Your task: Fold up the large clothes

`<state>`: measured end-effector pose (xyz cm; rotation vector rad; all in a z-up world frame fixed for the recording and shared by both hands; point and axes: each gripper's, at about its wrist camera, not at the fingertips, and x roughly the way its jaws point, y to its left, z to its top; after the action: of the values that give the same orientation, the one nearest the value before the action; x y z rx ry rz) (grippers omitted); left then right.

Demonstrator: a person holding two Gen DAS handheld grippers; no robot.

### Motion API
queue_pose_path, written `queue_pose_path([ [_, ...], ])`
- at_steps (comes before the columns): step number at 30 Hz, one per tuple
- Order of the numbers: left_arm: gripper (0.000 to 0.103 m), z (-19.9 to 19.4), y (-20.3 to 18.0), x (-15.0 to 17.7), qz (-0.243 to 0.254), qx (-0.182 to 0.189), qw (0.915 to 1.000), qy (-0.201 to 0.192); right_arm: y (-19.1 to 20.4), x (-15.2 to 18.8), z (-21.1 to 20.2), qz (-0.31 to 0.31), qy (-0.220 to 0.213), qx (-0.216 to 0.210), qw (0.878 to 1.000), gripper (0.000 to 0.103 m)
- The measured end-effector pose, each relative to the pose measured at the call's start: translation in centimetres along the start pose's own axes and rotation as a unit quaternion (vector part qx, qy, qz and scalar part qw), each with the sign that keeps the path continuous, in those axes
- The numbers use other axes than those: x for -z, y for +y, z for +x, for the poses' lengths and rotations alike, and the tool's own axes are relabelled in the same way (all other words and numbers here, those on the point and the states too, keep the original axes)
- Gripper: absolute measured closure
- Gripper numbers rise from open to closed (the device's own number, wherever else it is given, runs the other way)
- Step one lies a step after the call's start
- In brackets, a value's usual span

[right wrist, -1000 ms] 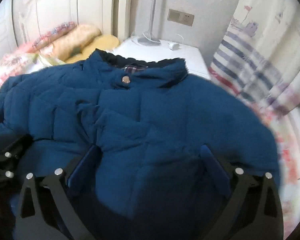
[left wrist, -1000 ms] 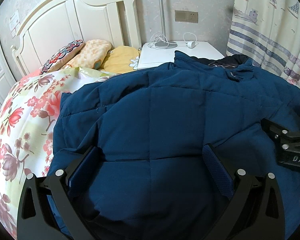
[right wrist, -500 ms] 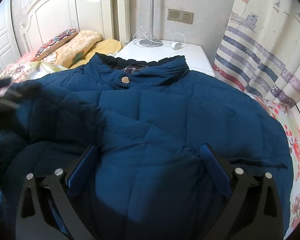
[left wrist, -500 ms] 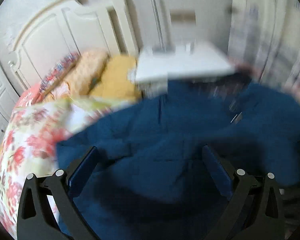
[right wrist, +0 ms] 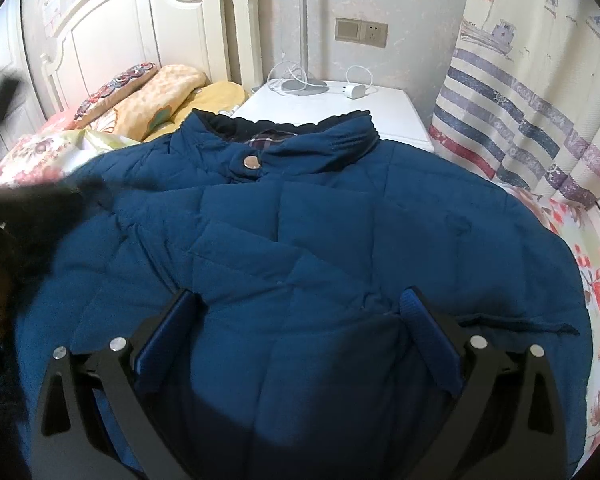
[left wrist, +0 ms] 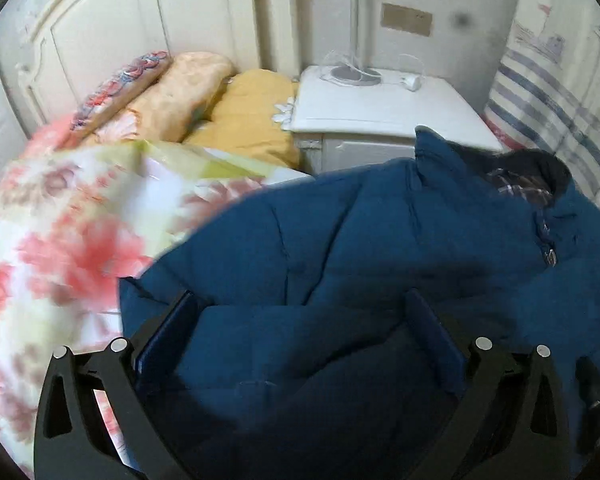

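Note:
A large dark blue quilted jacket (right wrist: 320,232) lies front up on the flowered bedspread (left wrist: 60,240), collar toward the nightstand, with a snap button (right wrist: 251,163) below the collar. It also shows in the left wrist view (left wrist: 360,272), bunched into folds. My left gripper (left wrist: 300,320) is open, with jacket fabric between its blue pads. My right gripper (right wrist: 298,316) is open over the jacket's lower part. The left gripper's body shows as a dark blur at the left edge of the right wrist view (right wrist: 16,216).
A white nightstand (right wrist: 332,108) with a lamp base and a charger stands behind the collar. Pillows (left wrist: 188,92) lie against the white headboard (left wrist: 148,20). A striped curtain (right wrist: 540,100) hangs at the right.
My left gripper has swung left and lifted, so more bedspread and pillows show and the jacket's left side is bunched. My right gripper has steadied over the jacket's lower part.

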<state>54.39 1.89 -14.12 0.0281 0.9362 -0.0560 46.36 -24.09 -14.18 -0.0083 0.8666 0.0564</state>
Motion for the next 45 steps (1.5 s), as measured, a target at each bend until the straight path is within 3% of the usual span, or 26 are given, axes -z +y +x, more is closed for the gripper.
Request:
queue_pose_path([
  [4, 0.006, -1.9, -1.1, 0.0, 0.014, -0.032, 0.9994, -0.003, 0.0, 0.0, 0.0, 0.000, 0.002, 0.003, 1.000, 0.002],
  [7, 0.005, -7.9, -1.8, 2.2, -0.002, -0.011, 0.9956, -0.093, 0.0, 0.0, 0.1, 0.001, 0.003, 0.003, 1.000, 0.003],
  [8, 0.005, -8.6, -2.1, 2.9, 0.001, -0.011, 0.9945, -0.104, 0.0, 0.0, 0.0, 0.001, 0.002, 0.003, 1.000, 0.003],
  [10, 0.005, -8.0, -3.4, 4.6, 0.030, -0.023, 0.9956, -0.086, 0.0, 0.0, 0.1, 0.000, 0.002, 0.004, 1.000, 0.003],
  [12, 0.004, -4.8, -5.1, 6.4, 0.076, -0.037, 0.9952, -0.050, 0.0, 0.0, 0.0, 0.000, 0.000, 0.005, 1.000, 0.003],
  [19, 0.004, -4.7, -4.7, 6.8, 0.071, -0.032, 0.9960, -0.044, 0.7, 0.2, -0.2, -0.014, -0.004, 0.028, 1.000, 0.003],
  [22, 0.004, -4.6, -4.6, 6.5, 0.072, -0.034, 0.9960, -0.042, 0.6, -0.2, -0.5, -0.016, 0.020, 0.019, 0.999, 0.003],
  [23, 0.004, -4.6, -4.7, 6.3, 0.072, -0.035, 0.9959, -0.041, 0.2, -0.6, -1.7, -0.008, 0.015, 0.020, 1.000, 0.008],
  [25, 0.004, -4.4, -4.9, 5.9, 0.074, -0.037, 0.9958, -0.040, -1.4, -1.8, -4.4, 0.017, -0.045, 0.037, 0.998, 0.007],
  [27, 0.004, -4.4, -4.9, 5.8, 0.075, -0.039, 0.9956, -0.040, -4.2, -3.4, -5.1, 0.051, -0.066, 0.080, 0.993, 0.006],
  [29, 0.004, -4.3, -5.0, 5.7, 0.076, -0.041, 0.9954, -0.040, -7.3, -4.6, -3.4, 0.080, -0.028, 0.100, 0.991, 0.004],
  [31, 0.004, -4.3, -5.0, 5.8, 0.077, -0.042, 0.9953, -0.040, -10.5, -3.9, 1.3, 0.106, 0.083, 0.104, 0.985, 0.003],
  [32, 0.004, -4.3, -5.1, 5.8, 0.077, -0.041, 0.9954, -0.040, -11.5, -3.0, 2.6, 0.122, 0.105, 0.072, 0.984, 0.002],
  [33, 0.004, -4.3, -5.1, 5.8, 0.077, -0.043, 0.9953, -0.040, -11.6, -2.8, 2.2, 0.127, 0.085, 0.066, 0.986, 0.002],
  [37, 0.004, -4.3, -5.1, 5.8, 0.075, -0.041, 0.9955, -0.039, -10.1, -3.1, 0.4, 0.104, 0.080, 0.101, 0.986, 0.005],
  [39, 0.004, -4.2, -5.1, 5.8, 0.076, -0.041, 0.9955, -0.039, -9.1, -2.8, -3.1, 0.116, 0.025, 0.104, 0.987, 0.006],
  [41, 0.004, -4.1, -5.1, 5.7, 0.076, -0.041, 0.9955, -0.039, -6.8, -1.3, -7.2, 0.102, -0.034, 0.070, 0.992, 0.004],
  [43, 0.004, -4.1, -5.1, 5.8, 0.076, -0.041, 0.9955, -0.039, -4.5, 0.1, -8.2, 0.041, -0.034, 0.069, 0.996, 0.003],
  [45, 0.004, -4.2, -5.1, 5.8, 0.076, -0.042, 0.9954, -0.039, -1.6, 2.6, -6.1, -0.045, 0.022, 0.084, 0.995, 0.003],
])
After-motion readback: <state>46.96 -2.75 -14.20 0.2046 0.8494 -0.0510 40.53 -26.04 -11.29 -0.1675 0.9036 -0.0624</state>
